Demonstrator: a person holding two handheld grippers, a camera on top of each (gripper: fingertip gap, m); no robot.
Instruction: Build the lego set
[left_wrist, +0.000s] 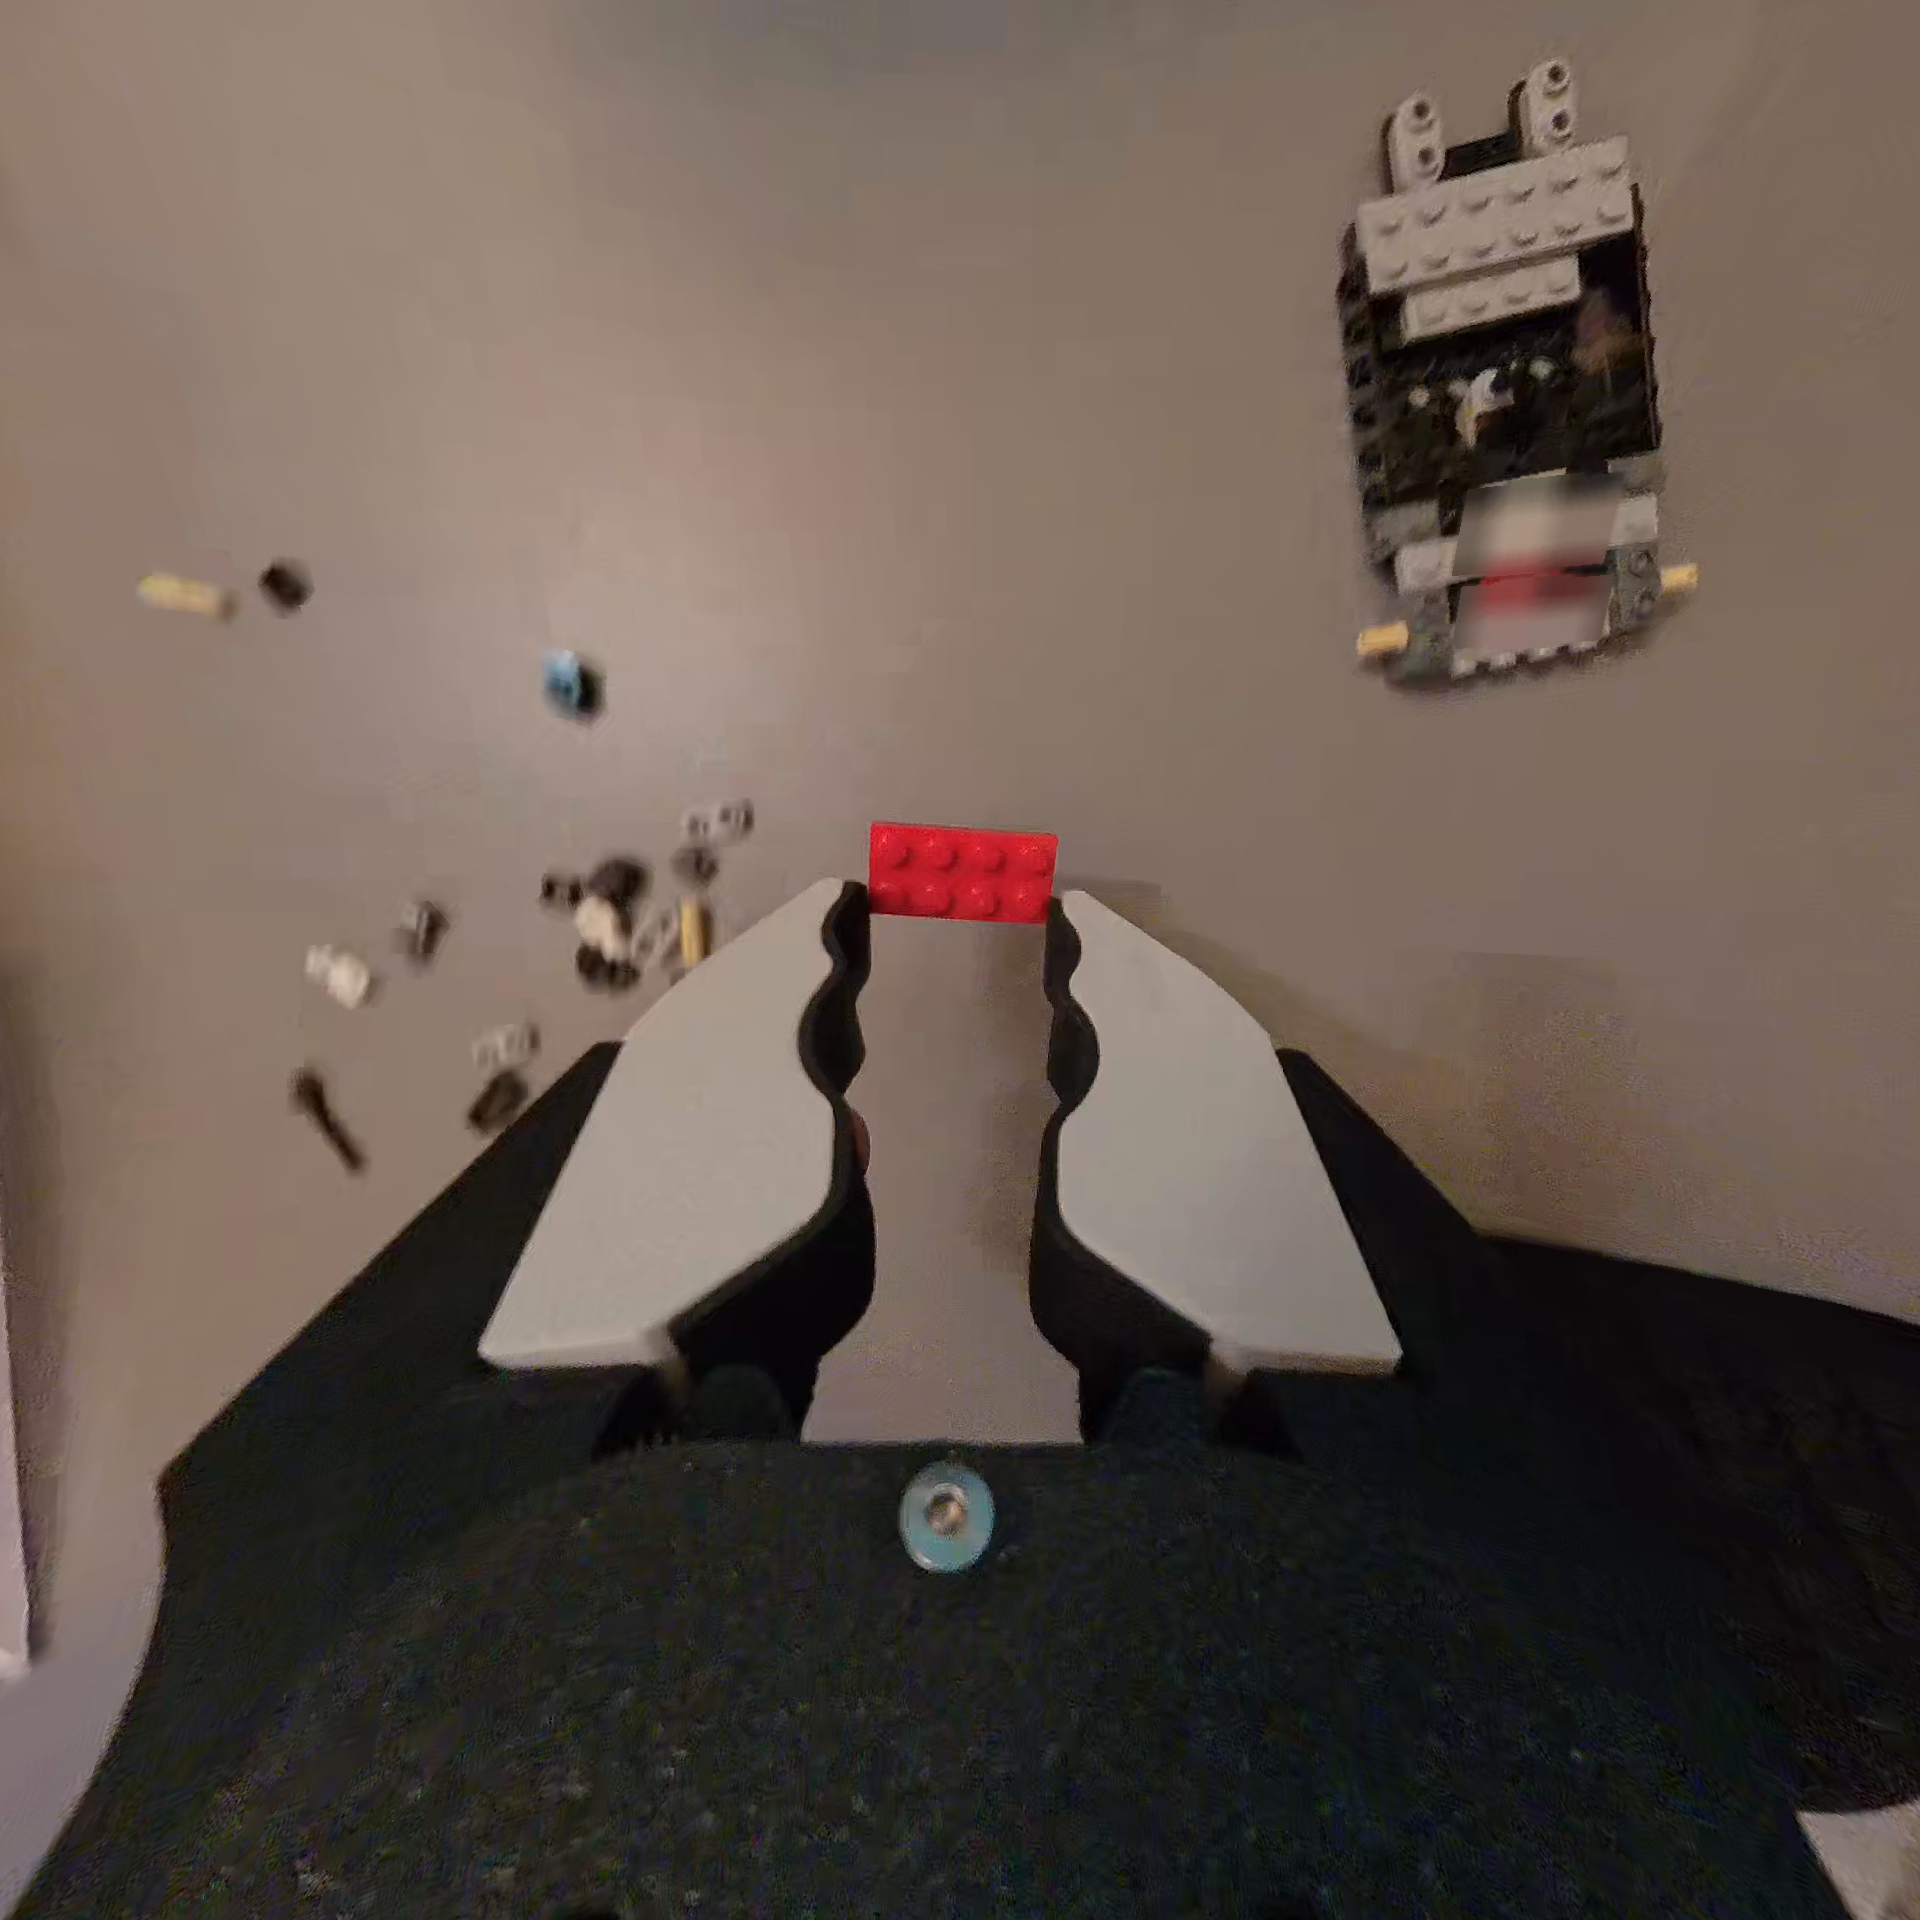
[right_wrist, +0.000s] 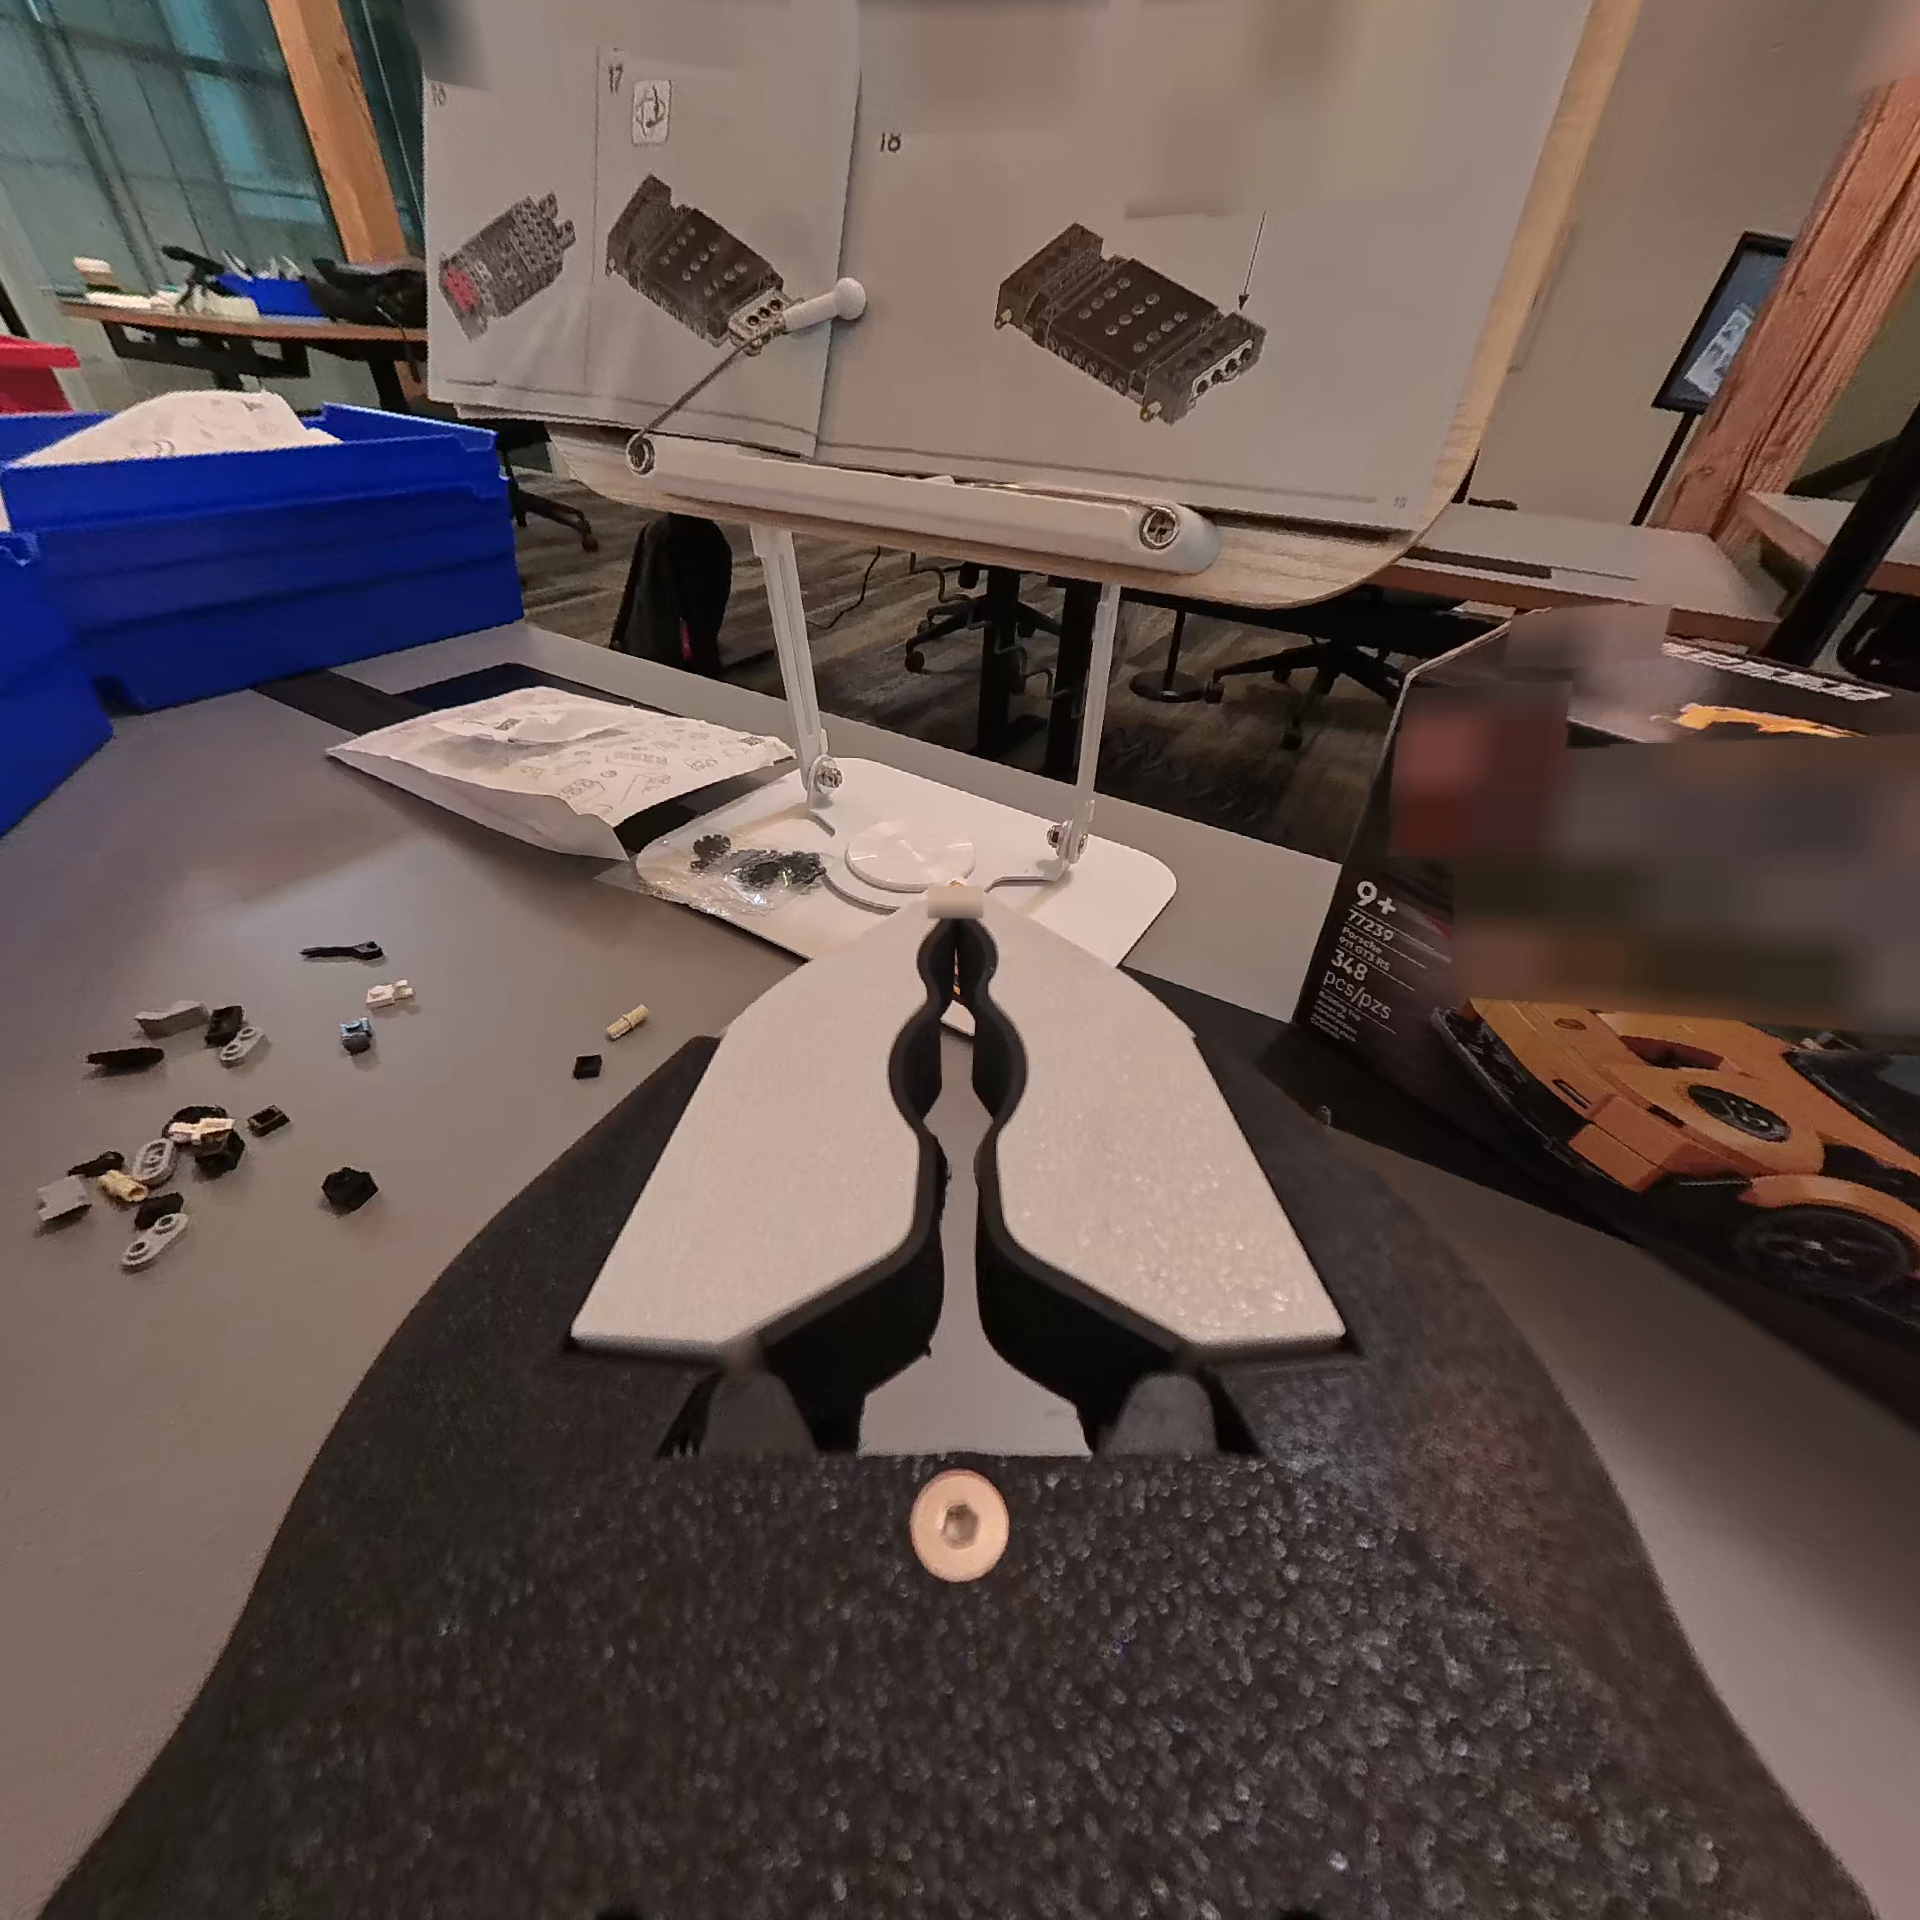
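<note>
In the left wrist view, my left gripper is shut on a red two-by-four plate, held by its short ends between the fingertips above the grey table. The partly built black and grey model lies at the upper right, apart from the gripper. In the right wrist view, my right gripper is nearly closed on a small pale piece with a tan tip, pinched at the fingertips. The model does not show in this view.
Small loose pieces lie to the left, and they also show in the right wrist view. An instruction booklet on a white stand is ahead, the set's box at right, blue bins at left, and a paper bag and a clear bag of black parts by the stand. Across from one pair of fingers to the other is roughly 25 centimetres.
</note>
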